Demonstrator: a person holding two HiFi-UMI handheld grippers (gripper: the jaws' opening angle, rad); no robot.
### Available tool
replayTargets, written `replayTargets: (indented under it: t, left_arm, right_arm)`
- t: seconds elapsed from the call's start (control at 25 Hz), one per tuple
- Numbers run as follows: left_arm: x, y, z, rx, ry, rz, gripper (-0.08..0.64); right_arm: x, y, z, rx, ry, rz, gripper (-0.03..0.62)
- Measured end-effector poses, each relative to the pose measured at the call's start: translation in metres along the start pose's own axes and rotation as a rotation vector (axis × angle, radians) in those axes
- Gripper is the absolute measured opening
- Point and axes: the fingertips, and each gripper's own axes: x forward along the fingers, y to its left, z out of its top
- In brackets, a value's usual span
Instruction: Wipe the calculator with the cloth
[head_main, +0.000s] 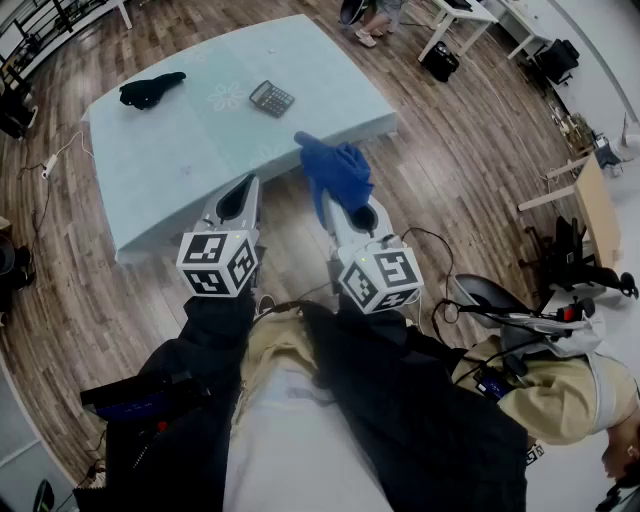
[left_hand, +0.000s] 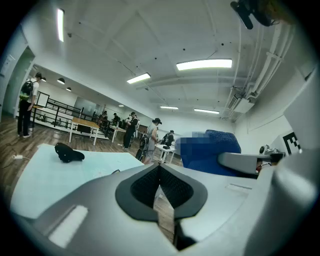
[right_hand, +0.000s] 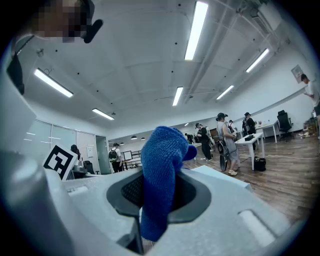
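At twelve o'clock on the counter (head_main: 170, 170) lies the calculator (head_main: 271, 98), well apart from me. My right gripper (head_main: 345, 200) has its fingers clamped on the blue cloth (head_main: 338, 168). My left gripper (head_main: 243, 192) has its fingers pressed together on nothing. I should reach forward, lay the cloth flat and wipe lightly.

On the table (head_main: 180, 170), the calculator (head_main: 271, 98) lies right of a bundle (head_main: 150, 90).
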Motion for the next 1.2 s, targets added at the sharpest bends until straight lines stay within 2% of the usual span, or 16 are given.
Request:
replayTargets:
  t: [0.52,0.84,1.2]
  left_arm:
    - [-0.002,0.011,-0.010,-0.010,0.018,0.005,-0.003]
    - [-0.010,0.022,-0.029,-0.020,0.039,0.008,-0.003]
    - [-0.022,0.047,-0.038,-0.051,0.062,0.040,-0.003]
  right_arm:
    - [0.005,0.004,-0.013,0.010,0.012,-0.002,0.086]
    - [0.004,0.010,-0.033,0.030,0.023,-0.007,0.087]
    - [0.013,0.027,-0.047,0.047,0.063,0.000,0.089]
